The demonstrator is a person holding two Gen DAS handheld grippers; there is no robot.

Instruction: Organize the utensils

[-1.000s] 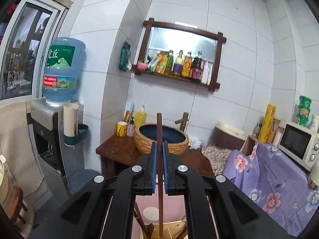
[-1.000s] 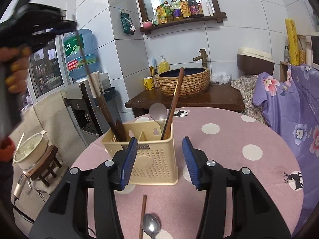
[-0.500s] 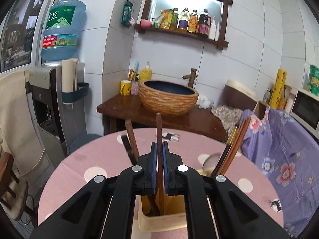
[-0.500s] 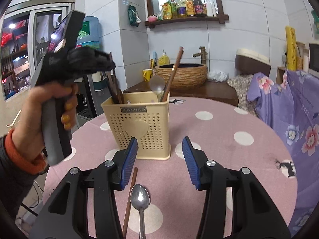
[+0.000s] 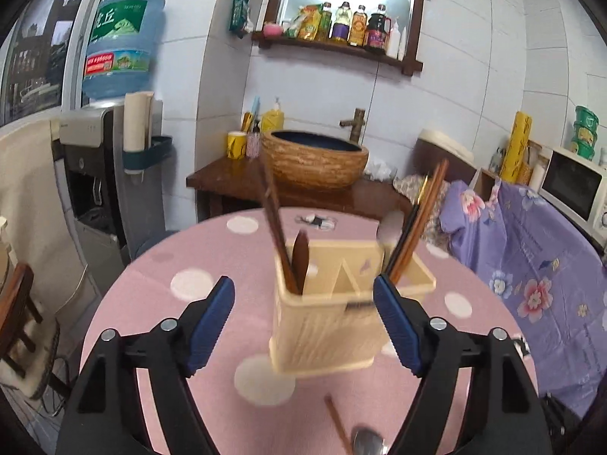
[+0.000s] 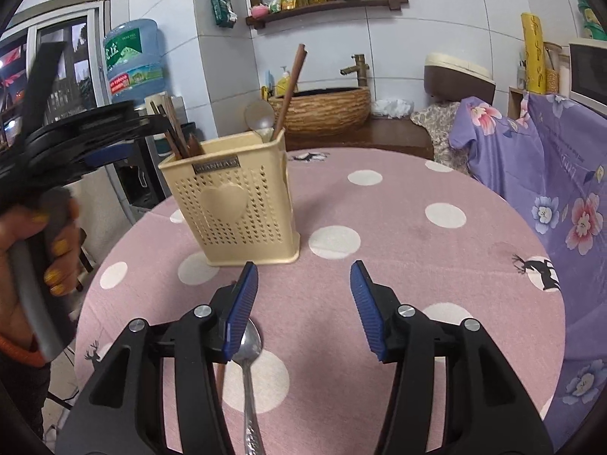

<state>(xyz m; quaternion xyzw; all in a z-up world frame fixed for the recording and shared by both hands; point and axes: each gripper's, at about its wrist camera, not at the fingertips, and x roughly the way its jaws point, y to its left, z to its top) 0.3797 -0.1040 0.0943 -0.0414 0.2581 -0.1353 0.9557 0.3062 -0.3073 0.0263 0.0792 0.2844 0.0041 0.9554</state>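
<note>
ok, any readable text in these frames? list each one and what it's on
"MANHAO", uncertain reading: metal nameplate on the cream utensil basket.
Large white Chinese characters, not readable with certainty: green label of the water jug.
Red band on the same jug: print too small.
Bottles on the wall shelf: labels too small.
Yellow roll by the microwave: characters blurred.

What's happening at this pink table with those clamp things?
A person holds a two-finger gripper in each hand and is sorting utensils into a beige holder. Both the left gripper and the right gripper are open and empty. Chopsticks and spoons already stand in the holder; a metal spoon and one chopstick lie on the table.
</note>
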